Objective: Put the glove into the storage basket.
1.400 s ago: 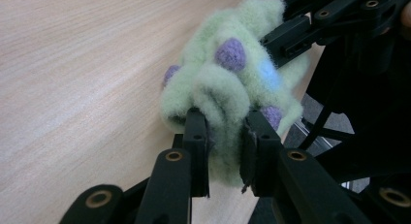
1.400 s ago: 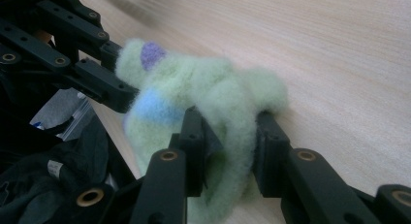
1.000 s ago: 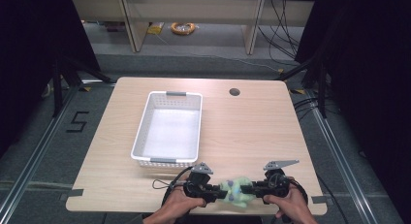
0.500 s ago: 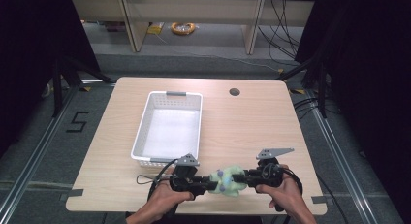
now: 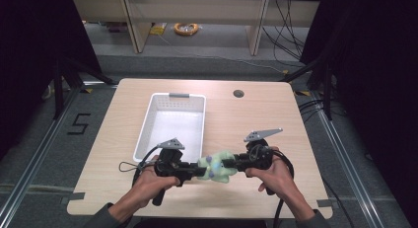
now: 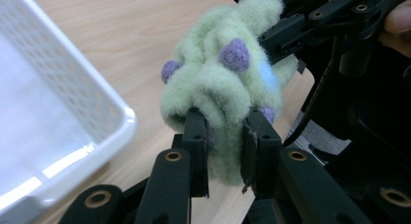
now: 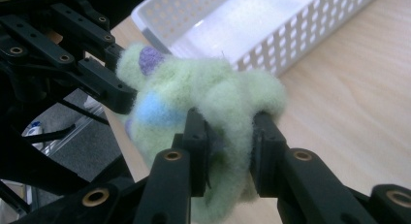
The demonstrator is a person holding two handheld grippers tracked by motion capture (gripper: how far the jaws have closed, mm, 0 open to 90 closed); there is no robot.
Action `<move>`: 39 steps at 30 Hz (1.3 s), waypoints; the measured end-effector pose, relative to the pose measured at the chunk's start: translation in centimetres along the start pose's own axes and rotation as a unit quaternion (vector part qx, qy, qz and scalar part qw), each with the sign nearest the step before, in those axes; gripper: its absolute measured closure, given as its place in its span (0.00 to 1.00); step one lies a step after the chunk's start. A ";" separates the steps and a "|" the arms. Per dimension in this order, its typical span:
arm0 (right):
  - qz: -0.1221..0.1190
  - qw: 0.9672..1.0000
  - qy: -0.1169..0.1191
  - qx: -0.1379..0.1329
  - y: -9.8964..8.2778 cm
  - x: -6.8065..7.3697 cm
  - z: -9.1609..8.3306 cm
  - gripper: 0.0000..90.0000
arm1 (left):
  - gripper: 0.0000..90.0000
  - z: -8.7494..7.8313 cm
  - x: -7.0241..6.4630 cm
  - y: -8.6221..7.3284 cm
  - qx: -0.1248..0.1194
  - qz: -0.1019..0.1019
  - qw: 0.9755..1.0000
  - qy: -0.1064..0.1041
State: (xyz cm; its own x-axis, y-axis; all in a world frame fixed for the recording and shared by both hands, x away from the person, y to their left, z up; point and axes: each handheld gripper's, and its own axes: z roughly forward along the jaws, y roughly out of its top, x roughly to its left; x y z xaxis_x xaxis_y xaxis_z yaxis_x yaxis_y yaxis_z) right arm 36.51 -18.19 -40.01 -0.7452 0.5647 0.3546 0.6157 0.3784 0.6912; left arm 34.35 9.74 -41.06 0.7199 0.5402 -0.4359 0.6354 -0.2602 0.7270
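Pale wooden tabletop (image 5: 256, 124) from above: a green plush toy (image 5: 215, 168) hangs between left tongs (image 5: 196, 171) and right tongs (image 5: 227, 164), just right of the white basket (image 5: 170, 125) (near corner). Left gripper view: jaws pinch the toy's (image 6: 218, 88) fuzz. Right gripper view: likewise, basket (image 7: 271, 35) beyond

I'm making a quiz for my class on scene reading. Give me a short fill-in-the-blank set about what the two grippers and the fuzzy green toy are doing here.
1. The left gripper and right gripper both clamp the fuzzy pale green toy with ______ bumps.
2. The white perforated plastic basket holds ______.
3. In the high view, the toy is held ______ the two grippers.
4. The basket rests on a light ______ table.

Missing words: purple; nothing; between; wooden
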 end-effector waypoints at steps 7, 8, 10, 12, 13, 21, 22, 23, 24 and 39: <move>-0.022 1.000 0.000 0.000 3.7 0.7 1.7 0.81 | 0.82 -2.5 2.2 1.2 -0.009 -0.018 1.000 0.016; -0.015 1.000 0.004 0.001 4.1 0.8 2.0 0.81 | 0.82 -2.8 2.5 1.2 -0.009 -0.017 1.000 0.019; -0.014 1.000 0.006 -0.001 4.9 0.9 2.7 0.81 | 0.82 -3.3 3.1 1.3 -0.010 -0.023 0.999 0.026; -0.017 1.000 0.006 0.006 5.6 1.0 3.4 0.81 | 0.82 -3.9 3.9 1.4 -0.007 -0.026 0.999 0.025; -0.013 1.000 0.007 0.009 6.0 1.1 3.7 0.81 | 0.82 -4.1 4.2 1.5 -0.006 -0.030 0.999 0.030; -0.005 1.000 0.004 0.018 8.2 1.1 6.7 0.81 | 0.82 -5.4 7.1 1.8 -0.006 -0.062 0.997 0.042; -0.004 1.000 0.003 0.019 8.4 1.0 7.0 0.81 | 0.82 -5.5 7.5 1.7 -0.007 -0.065 0.997 0.045; -0.003 1.000 0.003 0.018 8.5 1.0 7.4 0.81 | 0.82 -5.5 7.9 1.6 -0.005 -0.069 0.997 0.047; 0.001 1.000 0.004 0.022 8.6 1.0 7.7 0.81 | 0.82 -5.5 8.2 1.5 -0.003 -0.072 0.996 0.049; 0.016 0.998 -0.017 0.059 8.6 0.0 12.5 0.81 | 0.82 -4.5 11.5 0.1 0.030 -0.107 0.991 0.072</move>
State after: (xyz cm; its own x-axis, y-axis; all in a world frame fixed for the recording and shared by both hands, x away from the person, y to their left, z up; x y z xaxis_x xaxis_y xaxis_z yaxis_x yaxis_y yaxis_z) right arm 45.00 -5.71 -41.94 -0.7165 0.6016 0.3531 0.6669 0.4422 0.5998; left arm 41.45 19.52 -43.63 0.5231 0.6951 -0.4931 0.7876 -0.1732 0.5913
